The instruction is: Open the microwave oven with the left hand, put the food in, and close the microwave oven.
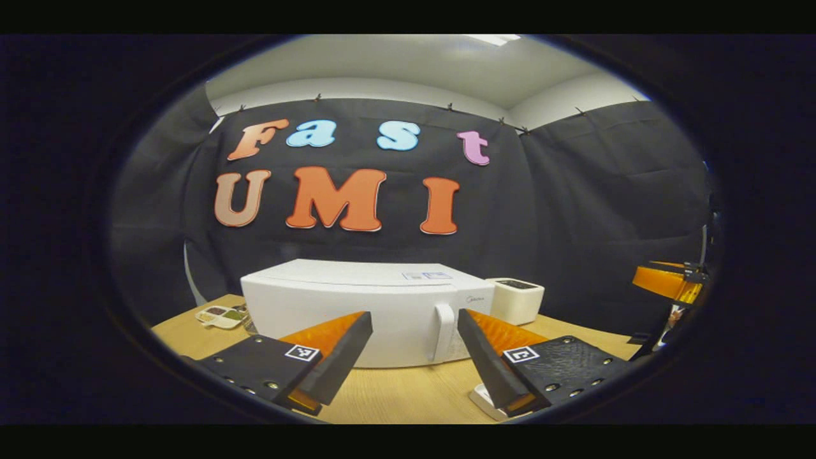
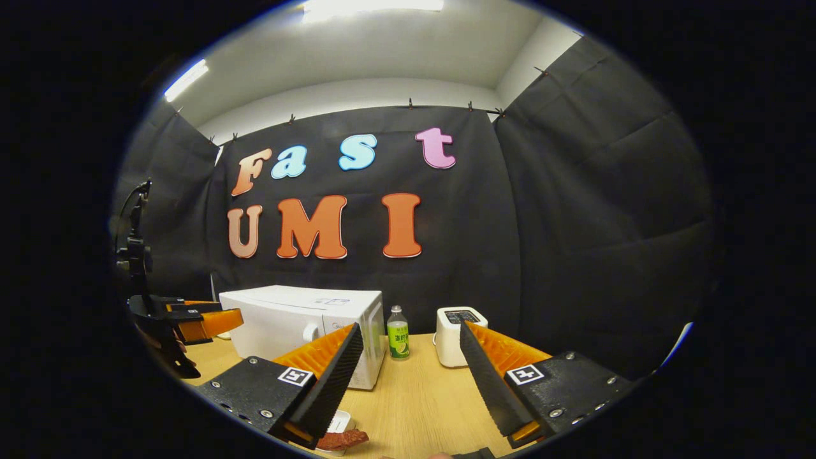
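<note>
The white microwave (image 1: 363,306) stands on the wooden table (image 1: 408,395) with its door closed and its handle (image 1: 444,331) on the right side of the door. My left gripper (image 1: 414,317) is open just in front of the door, with nothing between its fingers. The food, a reddish-brown piece (image 2: 344,440), lies on a small white plate (image 2: 339,422) at the table's near edge. My right gripper (image 2: 410,328) hovers open above that plate, holding nothing. The microwave (image 2: 299,319) sits to its left, and the left gripper (image 2: 204,322) shows beyond it.
A white toaster (image 2: 458,335) and a green-labelled bottle (image 2: 398,335) stand right of the microwave. A compartment tray with food bits (image 1: 220,315) lies to the microwave's left. The right gripper (image 1: 669,284) shows at the far right of the left gripper view.
</note>
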Action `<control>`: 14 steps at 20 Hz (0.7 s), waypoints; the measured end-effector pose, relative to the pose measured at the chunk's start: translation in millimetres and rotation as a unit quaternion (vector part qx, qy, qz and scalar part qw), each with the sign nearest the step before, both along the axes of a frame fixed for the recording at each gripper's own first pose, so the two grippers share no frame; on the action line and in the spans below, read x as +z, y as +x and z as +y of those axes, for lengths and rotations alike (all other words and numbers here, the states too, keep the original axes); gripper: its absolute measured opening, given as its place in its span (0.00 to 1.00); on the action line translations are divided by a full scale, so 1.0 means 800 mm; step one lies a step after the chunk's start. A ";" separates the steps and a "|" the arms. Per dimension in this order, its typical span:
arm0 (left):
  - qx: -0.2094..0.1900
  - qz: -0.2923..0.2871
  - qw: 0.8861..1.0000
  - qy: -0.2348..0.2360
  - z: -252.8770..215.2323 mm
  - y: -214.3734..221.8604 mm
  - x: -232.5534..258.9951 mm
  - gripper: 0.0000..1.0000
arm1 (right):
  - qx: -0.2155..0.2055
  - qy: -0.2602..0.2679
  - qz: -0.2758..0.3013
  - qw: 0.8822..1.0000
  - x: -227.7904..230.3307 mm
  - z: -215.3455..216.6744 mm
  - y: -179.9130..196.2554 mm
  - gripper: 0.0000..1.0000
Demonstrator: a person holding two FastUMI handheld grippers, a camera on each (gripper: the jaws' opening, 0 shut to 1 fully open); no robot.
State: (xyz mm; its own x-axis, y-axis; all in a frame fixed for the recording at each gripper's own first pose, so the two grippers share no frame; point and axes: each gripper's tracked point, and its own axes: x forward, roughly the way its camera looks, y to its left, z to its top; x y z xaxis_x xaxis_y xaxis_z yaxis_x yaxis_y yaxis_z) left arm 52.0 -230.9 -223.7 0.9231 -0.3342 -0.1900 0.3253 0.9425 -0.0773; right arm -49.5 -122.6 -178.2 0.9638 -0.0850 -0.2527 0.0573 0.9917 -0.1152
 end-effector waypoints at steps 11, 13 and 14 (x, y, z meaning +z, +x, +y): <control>-0.010 0.077 0.996 0.035 -0.084 0.052 -0.144 0.83 | -0.030 -0.006 0.039 0.999 -0.064 -0.058 -0.010 0.95; 0.004 0.085 0.995 0.045 -0.083 0.063 -0.165 0.82 | -0.027 0.000 0.049 0.998 -0.077 -0.057 -0.012 0.95; 0.009 0.090 0.995 0.046 -0.082 0.068 -0.174 0.78 | -0.026 0.000 0.052 0.998 -0.082 -0.058 -0.011 0.95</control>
